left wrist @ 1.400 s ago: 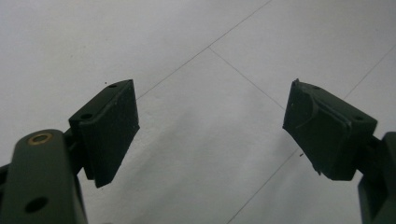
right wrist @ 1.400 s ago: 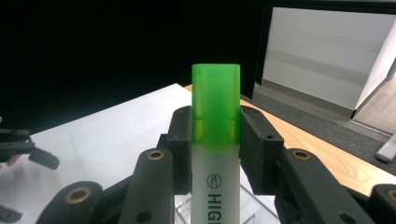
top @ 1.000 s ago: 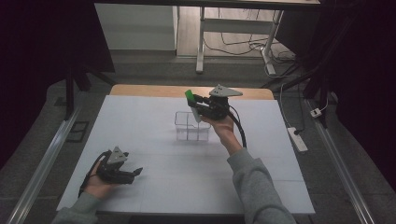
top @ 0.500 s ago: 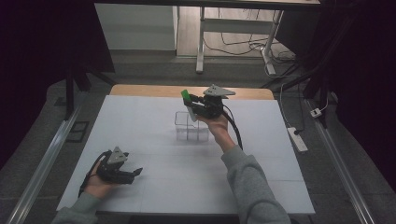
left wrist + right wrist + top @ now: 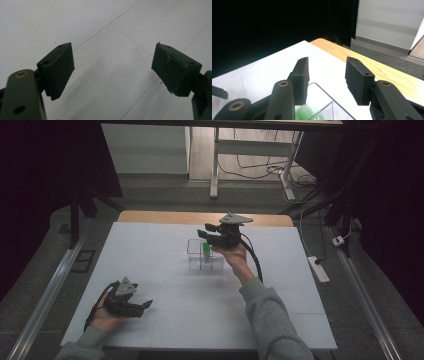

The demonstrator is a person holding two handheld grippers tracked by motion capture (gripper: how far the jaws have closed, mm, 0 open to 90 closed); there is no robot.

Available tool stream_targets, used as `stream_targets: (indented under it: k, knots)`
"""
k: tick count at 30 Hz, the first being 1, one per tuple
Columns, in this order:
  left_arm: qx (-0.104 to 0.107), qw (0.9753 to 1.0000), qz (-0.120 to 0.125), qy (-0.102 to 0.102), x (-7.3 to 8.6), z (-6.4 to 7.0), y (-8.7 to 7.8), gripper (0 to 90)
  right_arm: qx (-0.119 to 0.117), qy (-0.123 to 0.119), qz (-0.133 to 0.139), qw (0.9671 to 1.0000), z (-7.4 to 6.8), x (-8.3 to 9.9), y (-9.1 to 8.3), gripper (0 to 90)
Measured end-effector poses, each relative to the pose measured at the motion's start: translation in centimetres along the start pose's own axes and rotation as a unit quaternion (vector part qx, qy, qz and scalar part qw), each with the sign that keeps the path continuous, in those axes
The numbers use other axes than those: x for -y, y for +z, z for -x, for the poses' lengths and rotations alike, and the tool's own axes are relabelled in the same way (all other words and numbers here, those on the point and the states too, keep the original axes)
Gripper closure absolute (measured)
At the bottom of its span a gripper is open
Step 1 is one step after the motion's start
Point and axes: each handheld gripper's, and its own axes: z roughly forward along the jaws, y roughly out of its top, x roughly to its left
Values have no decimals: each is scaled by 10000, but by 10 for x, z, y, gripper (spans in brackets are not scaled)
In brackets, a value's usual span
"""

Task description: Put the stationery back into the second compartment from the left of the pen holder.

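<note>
Your right gripper (image 5: 203,234) hovers above the clear compartment box (image 5: 196,261) at the middle of the white table (image 5: 150,250), jaws parted and holding nothing. In the right gripper view its two black pads (image 5: 302,80) stand apart with only table and wood edge between them. The green piece (image 5: 206,250) stands upright inside the box, in a far compartment on the right side as far as the high view lets you tell, directly under your hand. From the right gripper view the green shows blurred (image 5: 305,111) behind the clear wall (image 5: 324,102), low between the jaws. That reads as a release: the jaws are wide enough to let it go, and the gripper sits just over the rim so the piece drops straight into its cell rather than tipping onto a divider.

The other compartments look empty; the near ones show nothing but white table through them.

Your left gripper (image 5: 142,305) rests low on the near left of the table, well apart from the box, out of the way of the working hand. Its jaws gape wide (image 5: 113,72) over bare table, gripping nothing.

Lift the right gripper straight up, and mind the thin walls.
</note>
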Motion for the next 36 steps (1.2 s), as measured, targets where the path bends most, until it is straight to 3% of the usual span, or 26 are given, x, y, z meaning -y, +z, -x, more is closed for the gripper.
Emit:
stream_targets:
  k: [17,28,36]
  knots:
    - [19,10000,-3,-22,0,0,0,177,-107,-81,-158,9998,0,7,-25,520]
    - [33,10000,16,-52,-1,-1,1,179,12,-41,-371,9993,5,23,-55,522]
    - [66,10000,5,-9,-3,-1,3,179,152,29,-500,9986,8,41,-89,521]
